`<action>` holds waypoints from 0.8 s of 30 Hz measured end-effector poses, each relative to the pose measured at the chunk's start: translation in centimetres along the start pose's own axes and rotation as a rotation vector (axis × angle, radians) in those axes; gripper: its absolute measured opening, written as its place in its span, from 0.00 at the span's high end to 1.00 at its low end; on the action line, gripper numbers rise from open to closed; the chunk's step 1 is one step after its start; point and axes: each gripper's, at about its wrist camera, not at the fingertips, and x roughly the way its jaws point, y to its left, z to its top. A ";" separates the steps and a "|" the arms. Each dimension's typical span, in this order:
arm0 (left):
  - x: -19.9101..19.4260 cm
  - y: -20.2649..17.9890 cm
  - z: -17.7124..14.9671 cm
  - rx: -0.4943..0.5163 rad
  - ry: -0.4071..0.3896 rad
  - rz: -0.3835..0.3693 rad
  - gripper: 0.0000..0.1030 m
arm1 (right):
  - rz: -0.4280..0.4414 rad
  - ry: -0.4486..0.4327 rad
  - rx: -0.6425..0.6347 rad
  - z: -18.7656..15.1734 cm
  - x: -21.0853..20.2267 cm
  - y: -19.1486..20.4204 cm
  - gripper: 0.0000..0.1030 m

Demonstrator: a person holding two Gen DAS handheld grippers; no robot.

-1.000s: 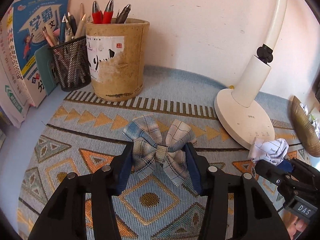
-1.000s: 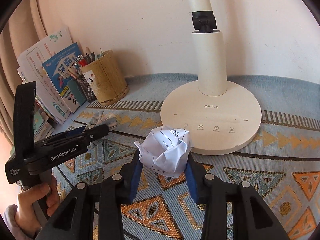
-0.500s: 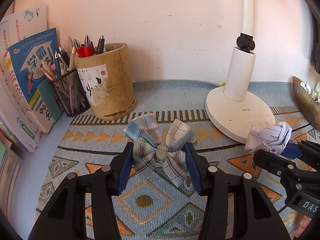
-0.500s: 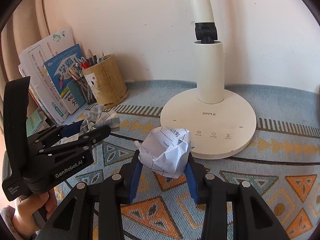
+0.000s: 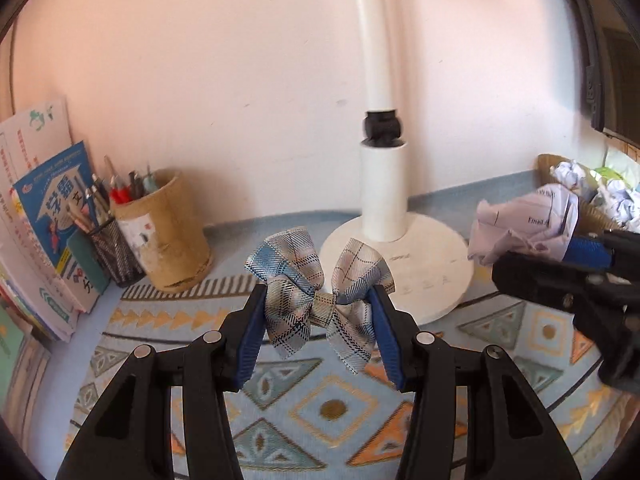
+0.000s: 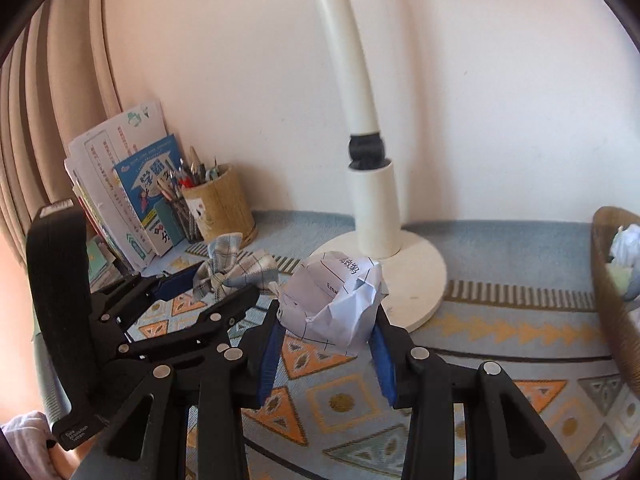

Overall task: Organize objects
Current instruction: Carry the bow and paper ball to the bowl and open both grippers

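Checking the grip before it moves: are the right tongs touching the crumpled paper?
Touching. The right wrist view shows both blue pads of the right tongs pressed against the sides of the crumpled paper, held above the mat.

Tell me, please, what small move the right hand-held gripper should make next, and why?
Probably carry it rightward toward the woven basket. The right hand-held gripper is shut on the crumpled paper, held above the patterned mat, and the basket already contains similar crumpled paper balls, which suggests that it is the place for it.
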 end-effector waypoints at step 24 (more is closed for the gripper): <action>6.4 -24.5 16.1 -0.008 -0.023 -0.470 0.48 | -0.438 -0.111 0.269 4.2 -15.7 -26.6 0.50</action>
